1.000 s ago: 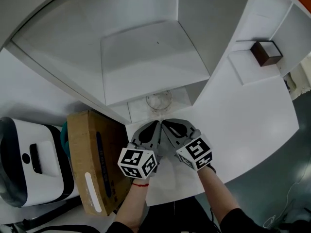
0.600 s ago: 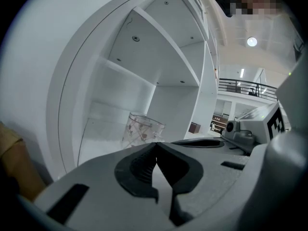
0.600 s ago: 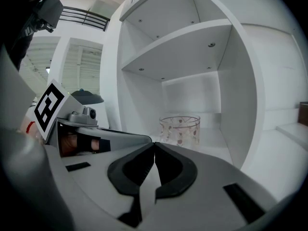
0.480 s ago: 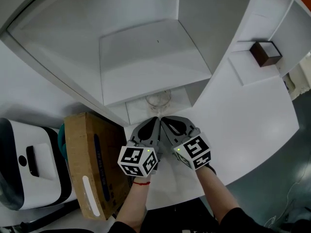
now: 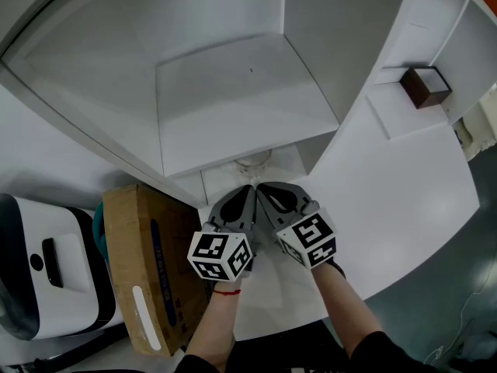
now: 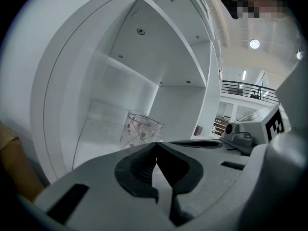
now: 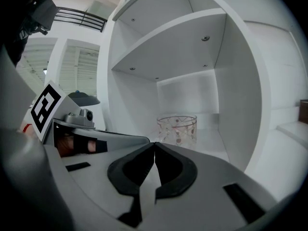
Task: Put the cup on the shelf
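Glass cup (image 7: 176,128) with small red marks, upright on the floor of the lower open compartment of the white shelf unit (image 5: 233,107). Free of both claws, just beyond their tips. From the head view only part of the rim visible under the shelf board above.

Left claw (image 6: 156,146) closed, jaws tip to tip, nothing between them. Pointed into the compartment, cup ahead and slightly left of the tips in the left gripper view.

Right claw (image 7: 154,145) closed too, jaws meeting at the tips, empty. Cup ahead and slightly right of the tips in the right gripper view.

Both claws side by side over the white desk (image 5: 404,193), near touching at the front, just in front of the compartment opening. Marker cube (image 5: 220,256) toward the camera on each.

Cardboard box (image 5: 144,263) on the desk just left of the left claw. White device (image 5: 39,274) with a black slot further left, beside the cardboard box. Small brown box (image 5: 423,85) on a ledge far right, well apart from the claws.
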`<state>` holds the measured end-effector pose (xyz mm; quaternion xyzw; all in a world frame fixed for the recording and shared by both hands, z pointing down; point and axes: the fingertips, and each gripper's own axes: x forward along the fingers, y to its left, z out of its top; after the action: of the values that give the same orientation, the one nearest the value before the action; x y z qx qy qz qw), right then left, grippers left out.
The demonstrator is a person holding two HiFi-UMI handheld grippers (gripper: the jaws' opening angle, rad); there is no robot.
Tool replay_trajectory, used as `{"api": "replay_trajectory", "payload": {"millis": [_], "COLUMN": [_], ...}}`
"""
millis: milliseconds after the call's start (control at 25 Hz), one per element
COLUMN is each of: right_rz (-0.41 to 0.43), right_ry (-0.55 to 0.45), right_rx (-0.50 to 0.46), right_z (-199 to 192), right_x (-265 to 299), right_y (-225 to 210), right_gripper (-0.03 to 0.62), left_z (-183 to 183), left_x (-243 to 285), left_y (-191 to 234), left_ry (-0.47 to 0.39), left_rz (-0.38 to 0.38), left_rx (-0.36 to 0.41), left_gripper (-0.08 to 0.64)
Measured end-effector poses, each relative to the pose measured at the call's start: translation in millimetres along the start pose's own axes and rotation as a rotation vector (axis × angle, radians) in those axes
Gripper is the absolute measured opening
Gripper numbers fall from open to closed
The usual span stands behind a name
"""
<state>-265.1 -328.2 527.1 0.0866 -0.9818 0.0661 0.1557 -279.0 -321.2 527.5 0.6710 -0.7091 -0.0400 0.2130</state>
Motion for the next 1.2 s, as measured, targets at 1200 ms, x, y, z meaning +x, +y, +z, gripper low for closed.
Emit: {"api": "replay_trajectory", "payload": {"millis": [1200], "right_rz": [0.024], "right_ry": [-0.005], "right_rx": [0.016], "right_z": [12], "right_x": [15], "right_y": [-6], "right_gripper": [0.005], "left_z": [12], "left_x": [8], "left_y": [11], "left_ry": [0.009], "left_rz": [0.036], "left_rx": [0.006], "left_gripper": [0.008]}}
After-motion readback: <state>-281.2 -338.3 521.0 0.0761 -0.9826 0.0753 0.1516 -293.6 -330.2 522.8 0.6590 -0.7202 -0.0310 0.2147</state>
